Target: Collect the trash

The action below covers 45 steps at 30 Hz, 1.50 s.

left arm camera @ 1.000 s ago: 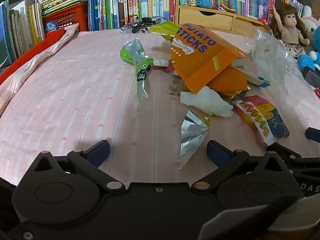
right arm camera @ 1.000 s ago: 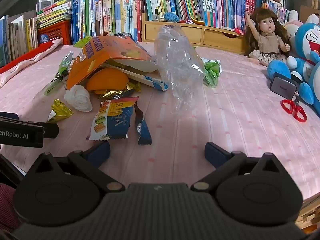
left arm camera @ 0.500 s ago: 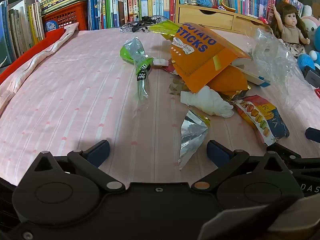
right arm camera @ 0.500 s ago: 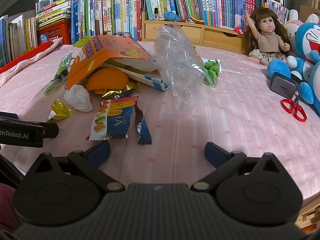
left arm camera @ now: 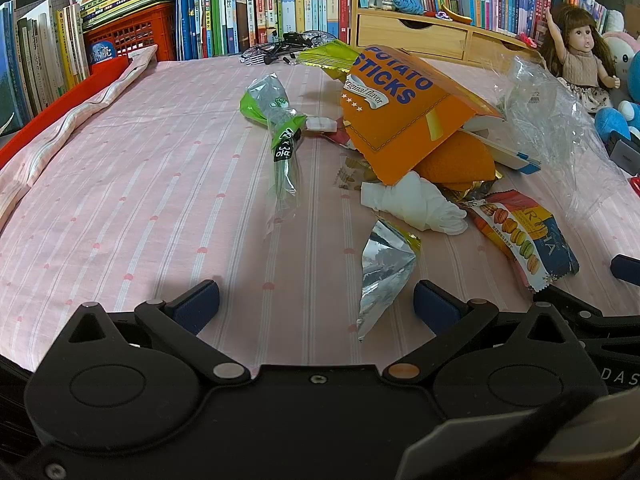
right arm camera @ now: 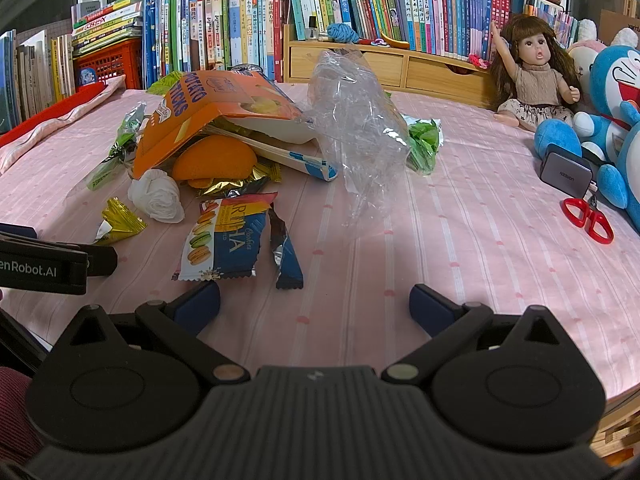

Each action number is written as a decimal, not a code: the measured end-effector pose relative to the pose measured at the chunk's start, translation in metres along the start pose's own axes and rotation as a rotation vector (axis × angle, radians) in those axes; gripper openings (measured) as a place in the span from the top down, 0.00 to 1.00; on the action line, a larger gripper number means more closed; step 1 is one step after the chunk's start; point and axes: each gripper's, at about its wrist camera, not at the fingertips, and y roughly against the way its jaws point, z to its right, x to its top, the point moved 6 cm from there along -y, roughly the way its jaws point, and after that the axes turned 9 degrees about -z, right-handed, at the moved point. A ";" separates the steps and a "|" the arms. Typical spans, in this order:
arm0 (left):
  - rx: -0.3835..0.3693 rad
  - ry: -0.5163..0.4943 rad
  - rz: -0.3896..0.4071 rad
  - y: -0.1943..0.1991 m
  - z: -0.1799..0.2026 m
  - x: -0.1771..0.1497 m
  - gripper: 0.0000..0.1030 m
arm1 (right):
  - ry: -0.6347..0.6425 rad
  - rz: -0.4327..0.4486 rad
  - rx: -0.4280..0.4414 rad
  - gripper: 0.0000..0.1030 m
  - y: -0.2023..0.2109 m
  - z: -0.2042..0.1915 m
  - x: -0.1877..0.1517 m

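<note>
Trash lies heaped on a pink striped bedsheet. An orange potato sticks box leans over an orange bag. Beside it are a white crumpled tissue, a silver foil wrapper, a macaron cookie wrapper, a green wrapper and a clear plastic bag. My left gripper is open, the foil wrapper just inside its right finger. My right gripper is open and holds nothing, just short of the cookie wrapper.
Books line the back wall with a wooden drawer box. A doll, blue plush toy, grey charger and red scissors sit at the right. A red crate stands at the back left.
</note>
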 end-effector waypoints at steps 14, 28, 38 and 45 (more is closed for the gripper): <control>0.000 0.000 -0.001 0.000 0.000 0.000 0.00 | 0.000 0.001 0.000 0.00 0.000 0.000 0.000; 0.000 0.000 -0.001 0.000 0.000 0.000 0.00 | 0.000 0.001 0.000 0.00 0.000 0.000 -0.001; 0.000 0.000 -0.002 0.000 0.000 0.000 0.00 | -0.003 0.000 -0.001 0.00 0.000 -0.001 -0.001; 0.000 0.000 -0.002 0.000 0.000 0.000 0.00 | -0.008 0.021 -0.005 0.00 0.002 -0.001 -0.002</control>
